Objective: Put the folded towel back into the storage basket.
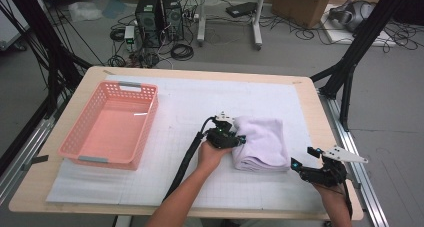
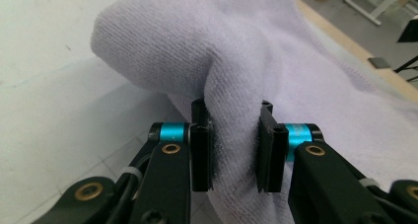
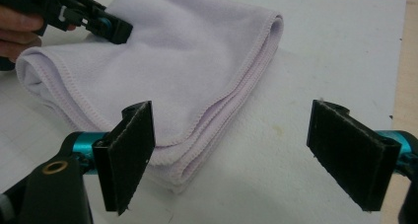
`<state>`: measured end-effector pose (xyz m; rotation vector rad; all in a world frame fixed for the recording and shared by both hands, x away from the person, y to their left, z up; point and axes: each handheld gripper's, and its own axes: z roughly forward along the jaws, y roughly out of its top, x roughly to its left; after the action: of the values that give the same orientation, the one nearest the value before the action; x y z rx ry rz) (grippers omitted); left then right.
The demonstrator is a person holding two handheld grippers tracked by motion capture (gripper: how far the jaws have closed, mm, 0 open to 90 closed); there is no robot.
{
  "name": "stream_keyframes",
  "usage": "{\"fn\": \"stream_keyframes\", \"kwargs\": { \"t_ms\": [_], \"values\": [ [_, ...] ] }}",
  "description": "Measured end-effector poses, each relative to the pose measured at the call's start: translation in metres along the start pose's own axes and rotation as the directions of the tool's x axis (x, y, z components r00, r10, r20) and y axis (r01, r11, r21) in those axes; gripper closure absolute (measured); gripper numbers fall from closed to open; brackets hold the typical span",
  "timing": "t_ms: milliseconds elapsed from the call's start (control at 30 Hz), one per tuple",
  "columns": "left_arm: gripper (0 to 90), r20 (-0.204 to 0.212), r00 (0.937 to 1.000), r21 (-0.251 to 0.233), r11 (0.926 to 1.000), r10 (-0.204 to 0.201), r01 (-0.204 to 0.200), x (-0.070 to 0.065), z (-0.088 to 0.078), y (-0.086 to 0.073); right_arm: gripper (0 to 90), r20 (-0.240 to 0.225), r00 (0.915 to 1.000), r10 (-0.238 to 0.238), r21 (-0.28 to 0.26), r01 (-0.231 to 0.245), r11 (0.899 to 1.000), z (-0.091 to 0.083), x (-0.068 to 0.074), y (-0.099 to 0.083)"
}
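Black tongs (image 2: 236, 145), teal collars, brass screws

A cluttered workshop floor lay behind a pale wooden table.

The table (image 1: 310, 94) carried a white gridded mat (image 1: 200, 99) and stood on a grey floor (image 1: 300, 52) strewn with black cables (image 1: 182, 51). Two black computer towers (image 1: 160, 17) stood beyond the far edge, beside the white legs of a stand (image 1: 257, 22). A cardboard box (image 1: 305, 4) sat at the upper right. Black frame struts (image 1: 360, 42) rose on both sides, and a metal rail (image 1: 350, 137) ran along the table's right side. The light was even and soft.
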<state>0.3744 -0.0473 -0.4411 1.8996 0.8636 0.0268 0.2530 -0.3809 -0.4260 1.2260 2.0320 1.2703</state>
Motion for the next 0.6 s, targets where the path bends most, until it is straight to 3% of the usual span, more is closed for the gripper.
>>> {"fn": "stream_keyframes", "kwargs": {
  "t_ms": [167, 333, 500, 600],
  "values": [
    [73.2, 0.047, 0.9975, -0.034, 0.9981, 0.052, -0.051, -0.003, -0.01, 0.003, 17.5, -0.003, 1.0, 0.002, -0.002, -0.002, 1.0, -0.001, -0.001, 0.0],
    [73.5, 0.07, 0.9945, -0.065, 0.9951, 0.079, -0.074, 0.001, -0.023, 0.004, 17.5, -0.004, 1.0, 0.002, -0.005, -0.002, 1.0, -0.001, -0.002, 0.001],
    [73.5, 0.072, 0.9891, -0.093, 0.9883, 0.128, -0.121, 0.004, -0.038, 0.004, 17.5, -0.006, 1.0, 0.007, -0.005, -0.007, 1.0, 0.0, -0.003, 0.0],
    [73.6, 0.069, 0.9891, -0.109, 0.9865, 0.13, -0.122, 0.008, -0.046, 0.004, 17.5, -0.011, 0.9999, 0.004, -0.009, -0.005, 1.0, -0.001, -0.001, 0.002]
  ]
}}
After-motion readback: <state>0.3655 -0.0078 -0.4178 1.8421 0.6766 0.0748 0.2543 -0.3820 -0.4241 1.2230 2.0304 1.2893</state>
